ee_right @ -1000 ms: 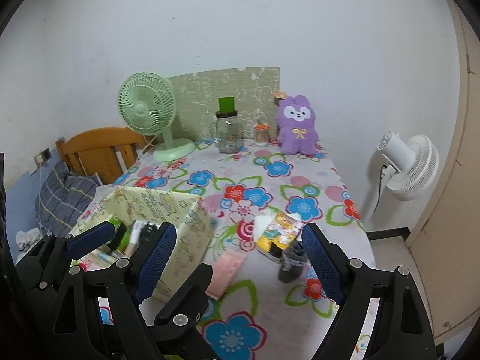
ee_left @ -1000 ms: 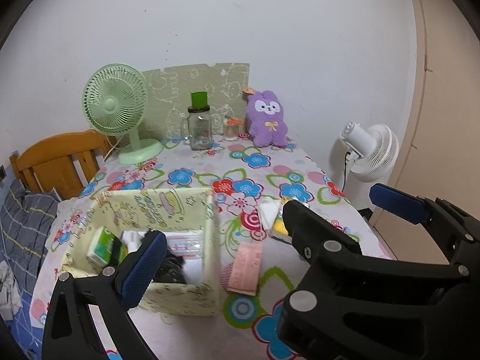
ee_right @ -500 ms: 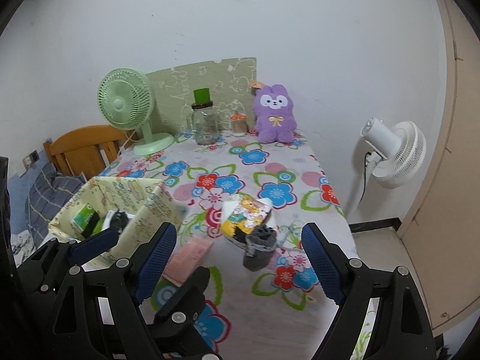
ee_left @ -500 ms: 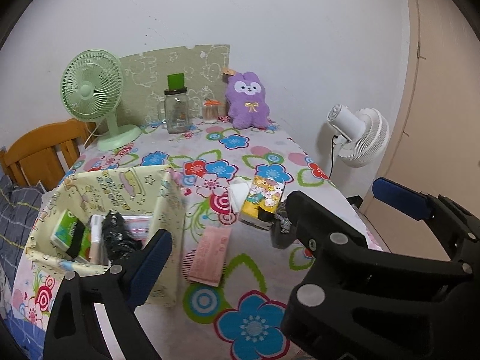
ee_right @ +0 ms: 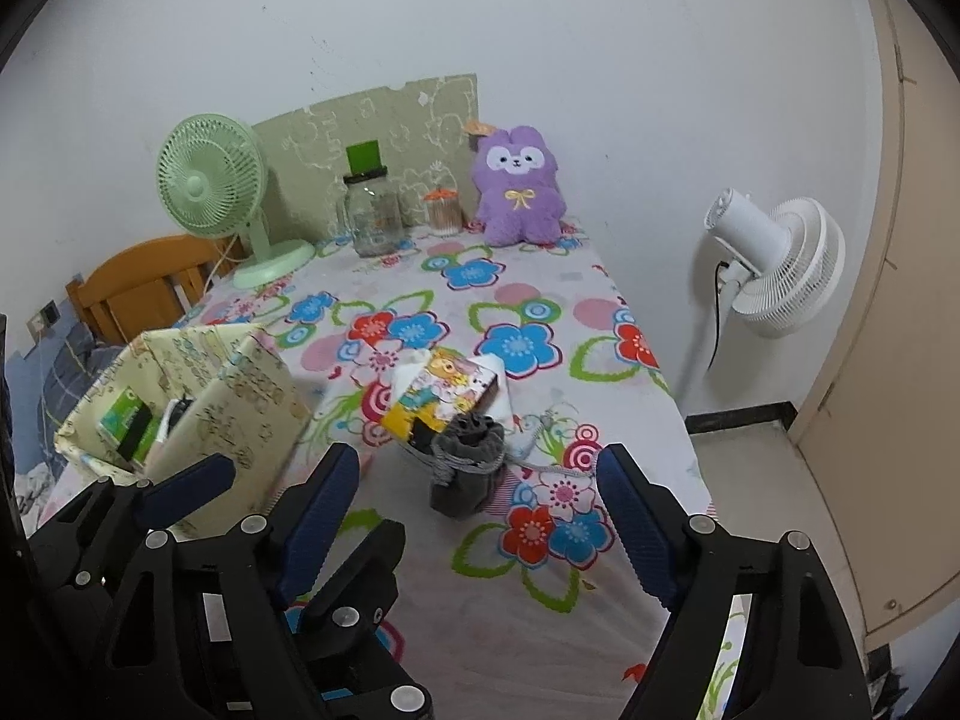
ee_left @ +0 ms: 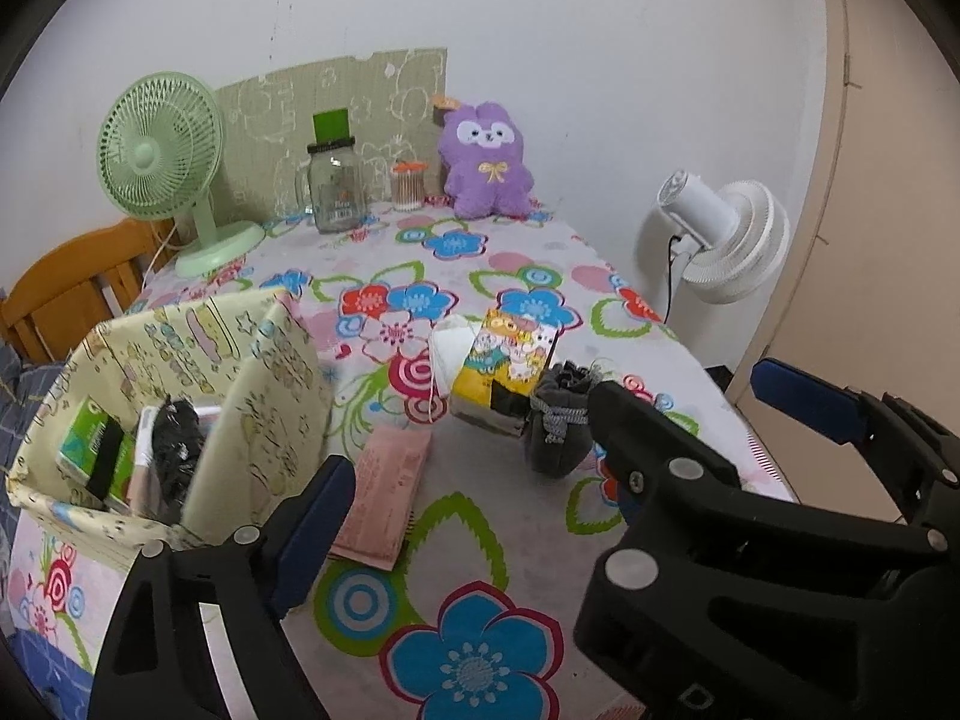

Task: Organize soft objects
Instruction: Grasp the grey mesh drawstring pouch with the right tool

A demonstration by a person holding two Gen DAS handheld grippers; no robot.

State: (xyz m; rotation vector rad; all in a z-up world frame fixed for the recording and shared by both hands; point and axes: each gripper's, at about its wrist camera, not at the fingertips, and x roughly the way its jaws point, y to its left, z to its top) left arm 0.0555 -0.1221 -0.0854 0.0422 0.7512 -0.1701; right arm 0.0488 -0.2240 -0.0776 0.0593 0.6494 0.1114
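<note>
A grey drawstring pouch (ee_right: 468, 463) stands on the flowered tablecloth, also in the left wrist view (ee_left: 555, 425). Behind it lie a yellow cartoon tissue pack (ee_right: 441, 393) (ee_left: 507, 360) and a white pack (ee_left: 447, 351). A flat pink packet (ee_left: 387, 495) lies beside the pale yellow fabric box (ee_left: 270, 384) (ee_right: 252, 402), which holds a green pack (ee_left: 93, 441) and a black soft item (ee_left: 174, 450). My right gripper (ee_right: 477, 525) is open and empty, just in front of the pouch. My left gripper (ee_left: 552, 462) is open and empty above the pink packet and pouch.
At the table's back stand a green fan (ee_right: 213, 186), a glass jar (ee_right: 372, 216), a small orange-lidded jar (ee_right: 444, 210) and a purple plush rabbit (ee_right: 519, 189). A white floor fan (ee_right: 774, 264) stands right of the table. A wooden chair (ee_right: 144, 279) is at the left.
Both grippers have moved right and nearer the table, away from the box toward the grey pouch. Both stay open and empty.
</note>
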